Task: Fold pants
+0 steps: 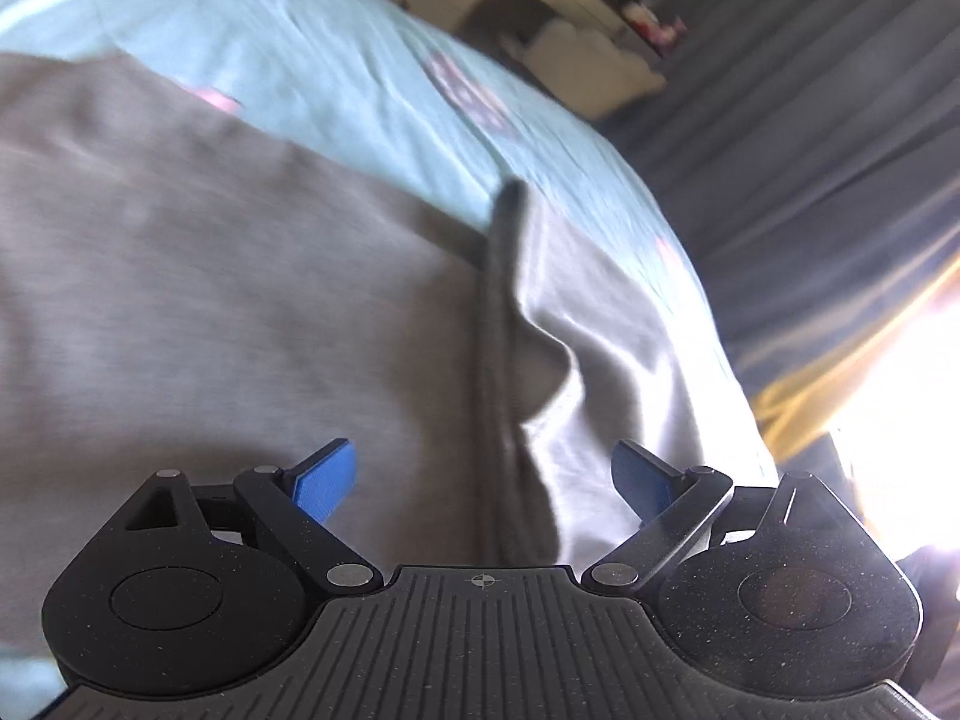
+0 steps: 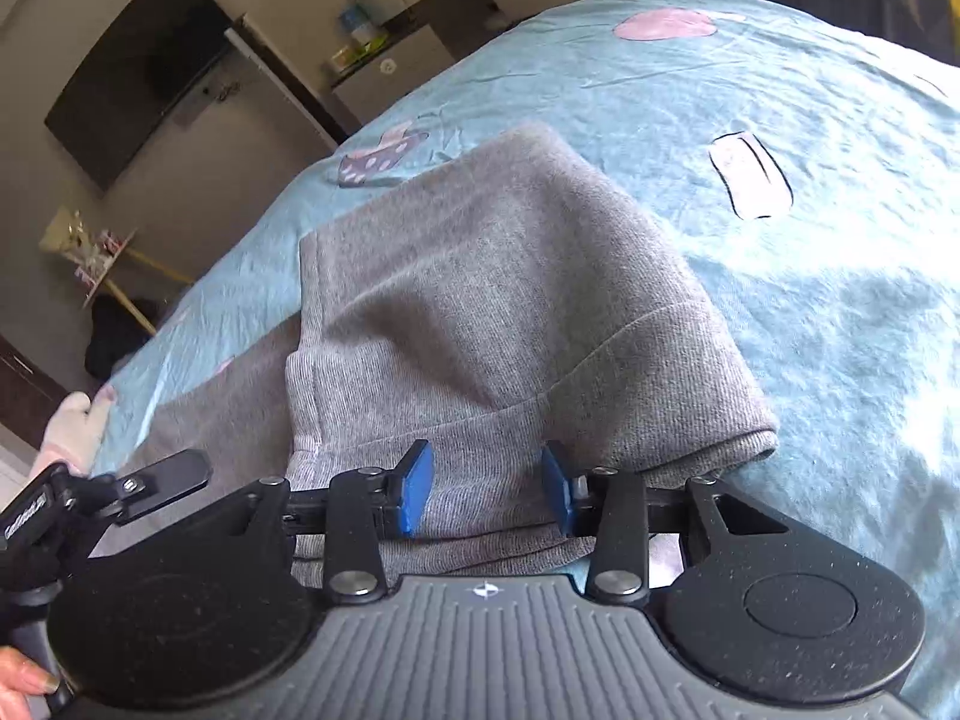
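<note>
Grey pants point(image 2: 498, 300) lie on a light blue bedsheet point(image 2: 810, 150), with one part folded over another and a ribbed cuff point(image 2: 660, 396) nearest the camera. My right gripper point(image 2: 487, 489) is partly closed, its blue pads point(image 2: 417, 486) around a fold of the ribbed grey fabric. In the left wrist view the pants point(image 1: 240, 300) fill the frame, with a dark seam point(image 1: 501, 330) running up the middle. My left gripper point(image 1: 483, 480) is wide open just above the cloth, pads point(image 1: 327, 483) either side of the seam, holding nothing.
The bed edge point(image 1: 690, 276) drops off to the right in the left wrist view, with dark curtains point(image 1: 810, 150) and bright glare beyond. A wall TV point(image 2: 138, 72), cabinets point(image 2: 390, 66) and a small table point(image 2: 90, 252) stand past the bed. The left gripper body point(image 2: 108, 492) shows at lower left.
</note>
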Motion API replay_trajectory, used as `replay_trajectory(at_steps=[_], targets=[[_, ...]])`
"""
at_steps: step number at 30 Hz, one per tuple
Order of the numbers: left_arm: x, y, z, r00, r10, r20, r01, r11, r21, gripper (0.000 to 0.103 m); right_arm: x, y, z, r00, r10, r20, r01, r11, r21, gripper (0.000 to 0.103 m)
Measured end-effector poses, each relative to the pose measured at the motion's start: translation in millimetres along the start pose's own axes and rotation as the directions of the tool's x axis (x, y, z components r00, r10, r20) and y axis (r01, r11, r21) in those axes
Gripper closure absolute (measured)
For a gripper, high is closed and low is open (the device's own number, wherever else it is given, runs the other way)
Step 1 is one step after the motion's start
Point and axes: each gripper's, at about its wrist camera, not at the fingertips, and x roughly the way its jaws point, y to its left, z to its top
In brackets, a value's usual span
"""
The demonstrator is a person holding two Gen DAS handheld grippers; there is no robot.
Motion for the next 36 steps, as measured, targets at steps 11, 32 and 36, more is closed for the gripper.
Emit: replay_trajectory(at_steps=[11,32,36], targets=[[72.1,-7.9,7.8,0.992,-0.096,-0.082,0.084,0.988,-0.132,0.041,0.7,-12.4,-0.4,0.998,0.059,0.023,-0.061,0.997,0.057,0.051],[32.0,-15.4,0.8,0.998,-0.003,-0.062,0.002,1.000,-0.031,0.086,-24.3,-12.9,-1.5,0.994,0.002,0.107,-0.010,0.997,0.079,0.042],[8.0,5.9,1.4,0.999,0.012,-0.038,-0.014,0.999,-0.034,0.086,-25.3,-3.7,-2.3,0.995,0.003,0.101,-0.005,1.000,0.025,0.041]])
